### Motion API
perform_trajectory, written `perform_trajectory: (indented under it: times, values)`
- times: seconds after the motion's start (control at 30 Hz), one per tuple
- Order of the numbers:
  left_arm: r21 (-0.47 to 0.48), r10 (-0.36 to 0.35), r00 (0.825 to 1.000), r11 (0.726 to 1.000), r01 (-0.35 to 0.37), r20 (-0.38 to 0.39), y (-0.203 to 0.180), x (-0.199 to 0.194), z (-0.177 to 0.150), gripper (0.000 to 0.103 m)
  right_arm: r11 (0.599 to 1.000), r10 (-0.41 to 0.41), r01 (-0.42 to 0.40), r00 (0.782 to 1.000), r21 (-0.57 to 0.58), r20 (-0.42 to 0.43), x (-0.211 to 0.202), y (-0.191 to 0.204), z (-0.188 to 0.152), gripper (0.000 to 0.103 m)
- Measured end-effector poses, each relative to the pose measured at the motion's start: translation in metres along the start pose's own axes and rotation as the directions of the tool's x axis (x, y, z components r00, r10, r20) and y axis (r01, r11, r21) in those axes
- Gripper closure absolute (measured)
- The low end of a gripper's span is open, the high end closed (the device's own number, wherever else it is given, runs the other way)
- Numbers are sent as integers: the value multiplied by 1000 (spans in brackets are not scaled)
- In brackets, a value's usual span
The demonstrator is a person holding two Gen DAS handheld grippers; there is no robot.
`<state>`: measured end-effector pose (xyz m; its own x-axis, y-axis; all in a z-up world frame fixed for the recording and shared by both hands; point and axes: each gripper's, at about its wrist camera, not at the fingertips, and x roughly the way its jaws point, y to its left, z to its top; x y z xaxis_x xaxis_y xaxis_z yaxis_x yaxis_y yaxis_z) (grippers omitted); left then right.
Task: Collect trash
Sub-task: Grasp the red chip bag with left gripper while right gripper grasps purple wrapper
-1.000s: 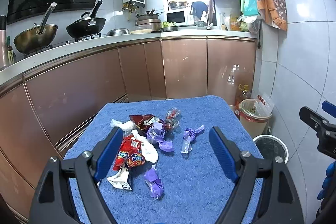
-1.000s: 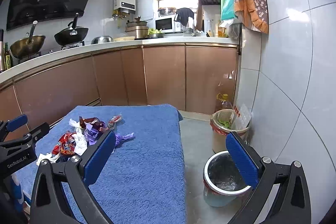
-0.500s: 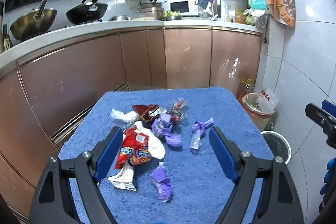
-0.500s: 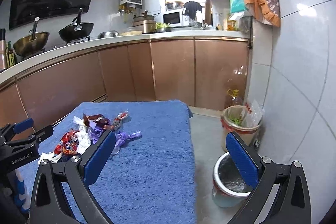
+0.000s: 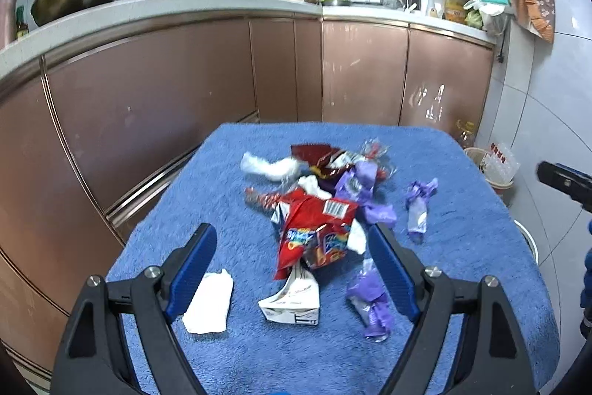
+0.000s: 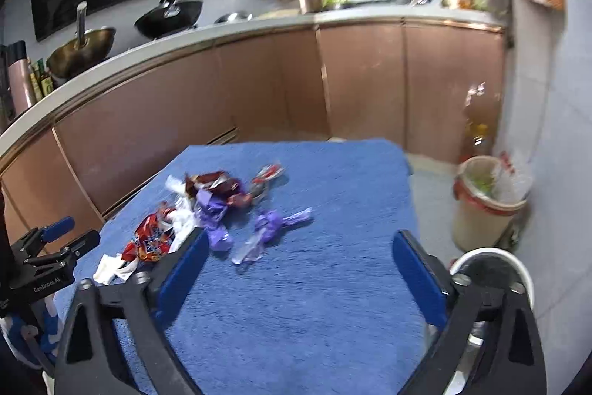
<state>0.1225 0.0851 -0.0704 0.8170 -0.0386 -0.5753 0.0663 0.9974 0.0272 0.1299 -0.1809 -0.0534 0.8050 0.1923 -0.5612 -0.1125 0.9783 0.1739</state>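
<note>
I see the left claw [image 5: 292, 269] spread wide above the red snack bag [image 5: 314, 232] on the bench [image 5: 462, 239]; right of that bag, the right claw [image 6: 296, 269] is closing, empty

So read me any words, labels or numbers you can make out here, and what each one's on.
"GenRobot.AI": white print on the left tongs, seen from the right wrist.
Red snack bag: coloured logo and a barcode, too blurred to read.
White carton: print too blurred.
Purple wrappers: unreadable.
</note>
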Motion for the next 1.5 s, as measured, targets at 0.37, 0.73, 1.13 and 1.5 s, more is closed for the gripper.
perform_trajectory:
  times: [0.37,0.73,1.13,1.5]
  values:
    - [-3,-73,992,997,73,-98,-9,50,3,20,993,117,-119,980,-6,-163,92,22,1,24]
    - [1,-58,983,998,59,-175,-16,95,4,20,986,157,-132,943,104,-293,168,15,0,51]
    - [-22,-57,973,998,53,-222,-4,112,-2,20,980,180,-139,922,141,-343,205,13,-4,77]
    - [-34,-56,972,998,49,-229,-1,114,-4,20,978,201,-175,928,111,-314,188,15,1,85]
